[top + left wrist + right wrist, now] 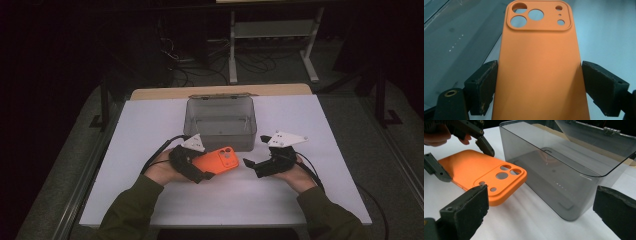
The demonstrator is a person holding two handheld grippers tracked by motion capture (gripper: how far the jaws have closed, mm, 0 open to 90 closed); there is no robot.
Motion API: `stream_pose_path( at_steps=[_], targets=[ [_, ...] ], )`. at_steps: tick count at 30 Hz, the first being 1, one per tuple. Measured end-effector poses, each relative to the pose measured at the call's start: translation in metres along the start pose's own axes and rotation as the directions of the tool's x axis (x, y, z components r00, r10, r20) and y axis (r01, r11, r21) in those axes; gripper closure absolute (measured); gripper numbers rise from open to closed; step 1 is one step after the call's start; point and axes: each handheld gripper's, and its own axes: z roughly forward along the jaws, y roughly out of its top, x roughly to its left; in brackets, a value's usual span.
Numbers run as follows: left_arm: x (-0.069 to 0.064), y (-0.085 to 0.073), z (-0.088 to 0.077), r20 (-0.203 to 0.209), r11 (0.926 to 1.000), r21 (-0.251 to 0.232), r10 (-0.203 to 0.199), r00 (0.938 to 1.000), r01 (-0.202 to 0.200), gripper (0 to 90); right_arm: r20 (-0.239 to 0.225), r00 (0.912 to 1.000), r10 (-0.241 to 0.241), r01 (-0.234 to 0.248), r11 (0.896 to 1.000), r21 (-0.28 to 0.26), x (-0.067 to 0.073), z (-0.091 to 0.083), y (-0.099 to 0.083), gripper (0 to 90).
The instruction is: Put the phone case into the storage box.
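Note:
An orange phone case point(217, 161) with camera cut-outs facing up hangs just above the white table point(150, 125), in front of a clear grey box point(220, 142). My left gripper point(202, 167) is shut on the lower half of the phone case point(539, 75), one jaw pressed on each long edge. In the right gripper view the phone case point(481, 175) juts toward the box point(549, 182), camera end first. My right gripper point(250, 165) is open beside the case's camera end, nothing between its jaws point(541, 215). The box is empty.
The box's lid point(594, 130) stands open at its far side. Beyond the table's back edge stand a white metal frame point(272, 30) and tangled cables point(200, 60) on the floor. Bare white table surface lies left, right and in front of the hands.

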Motion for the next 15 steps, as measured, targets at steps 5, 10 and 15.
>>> stream_pose_path(
  at_steps=[5, 10, 15],
  targets=[
    [0.0, -0.0001, 0.0002, 0.0, 1.0, 0.002, 0.001, 1.0, -0.001, 16.2, 0.009, 0.9992, -0.04, 0.039, 0.999, 0.016, 0.0012, 0.0006, -0.0019, 0.0],
    [0.0001, -0.0001, -0.0002, 0.002, 1.0, -0.001, -0.002, 1.0, 0.002, 16.2, 0.022, 0.9972, -0.072, 0.071, 0.997, 0.028, 0.0031, 0.0015, -0.0032, 0.0],
    [0.0009, -0.0002, -0.0011, -0.002, 1.0, -0.003, -0.003, 1.0, 0.003, 16.2, 0.041, 0.9925, -0.115, 0.114, 0.993, 0.041, 0.0046, 0.0027, -0.0047, 0.0]
  ],
)
